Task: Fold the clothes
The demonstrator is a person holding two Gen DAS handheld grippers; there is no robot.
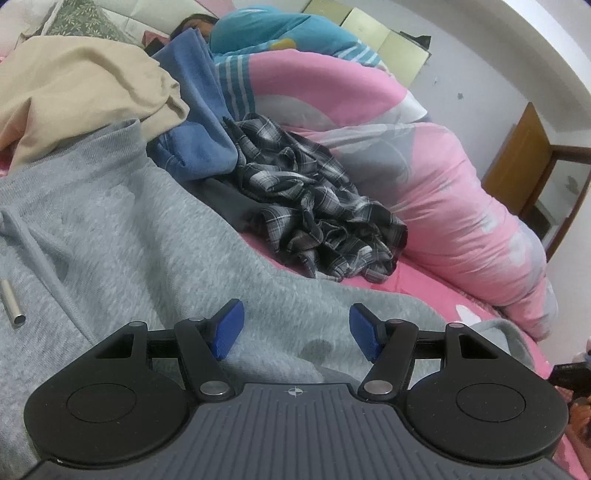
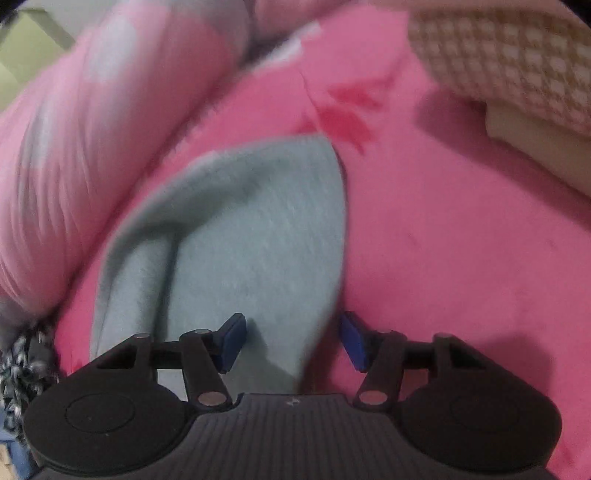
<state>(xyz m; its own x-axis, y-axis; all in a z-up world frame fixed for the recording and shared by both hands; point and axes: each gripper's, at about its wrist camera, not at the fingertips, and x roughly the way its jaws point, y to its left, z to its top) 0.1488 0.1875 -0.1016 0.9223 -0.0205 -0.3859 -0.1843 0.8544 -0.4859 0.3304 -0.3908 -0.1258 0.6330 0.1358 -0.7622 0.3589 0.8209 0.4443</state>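
A grey hoodie (image 1: 147,236) lies spread over the pink bed, its drawstring ending in a metal tip (image 1: 13,306) at the left. My left gripper (image 1: 297,328) hovers just above the hoodie's fabric, open, with nothing between its blue pads. In the blurred right wrist view, a grey sleeve (image 2: 251,229) of the hoodie lies on the pink sheet (image 2: 443,258). My right gripper (image 2: 293,339) stands open over the sleeve's near end; its right edge runs between the pads, which do not press on it.
Behind the hoodie are a crumpled black plaid shirt (image 1: 314,206), a blue garment (image 1: 195,122) and a beige one (image 1: 81,85). A rolled pink duvet (image 1: 443,184) runs along the right, with a person (image 1: 195,24) lying at the back. A checked cloth (image 2: 498,55) lies at the right wrist view's top right.
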